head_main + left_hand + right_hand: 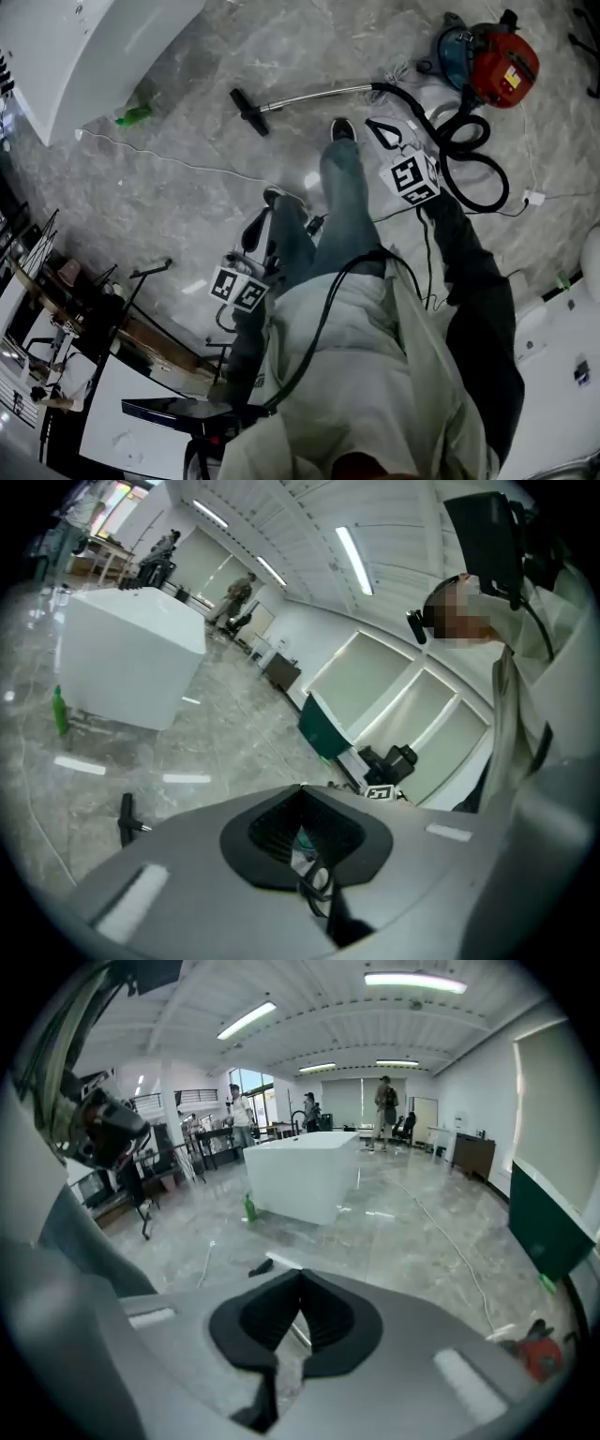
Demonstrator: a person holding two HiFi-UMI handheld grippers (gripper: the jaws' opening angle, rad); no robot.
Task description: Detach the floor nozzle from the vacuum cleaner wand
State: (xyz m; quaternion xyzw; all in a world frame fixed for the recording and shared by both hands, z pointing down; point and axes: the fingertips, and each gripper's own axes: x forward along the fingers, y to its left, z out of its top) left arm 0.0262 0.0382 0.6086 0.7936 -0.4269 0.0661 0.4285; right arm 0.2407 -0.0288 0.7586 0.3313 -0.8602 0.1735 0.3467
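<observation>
Head view: we are looking steeply down past the person's legs (pixel 337 206) onto a grey marbled floor (pixel 169 216).

- Floor nozzle (pixel 249 111): black, lying flat on the floor, seated on the end of the silver wand (pixel 314 96). The joint looks closed, so the nozzle is not detached.
- The wand runs right into a black hose (pixel 469 159), which loops over the floor to the red and blue vacuum cleaner (pixel 487 61) at upper right.
- Right gripper (pixel 382 133): held above the floor near the hose end of the wand, beside a shoe (pixel 343 129). It touches nothing.
- Left gripper (pixel 256 230): lower in frame beside the other leg, well apart from the nozzle.

Left gripper view: the jaws meet tip to tip and hold nothing. The nozzle (pixel 127 819) sits far off at lower left. A green bottle (pixel 60 710) stands at the foot of a big white block (pixel 131 653).

Right gripper view: jaws also pressed together and empty. Beyond the tips lie the nozzle (pixel 261 1267) and a pale stretch of wand (pixel 282 1260). The vacuum cleaner (pixel 536 1354) is at far right, and the bottle (pixel 249 1208) stands by the block (pixel 305 1176).

A thin white cable (pixel 187 164) crosses the floor between bottle and legs.
</observation>
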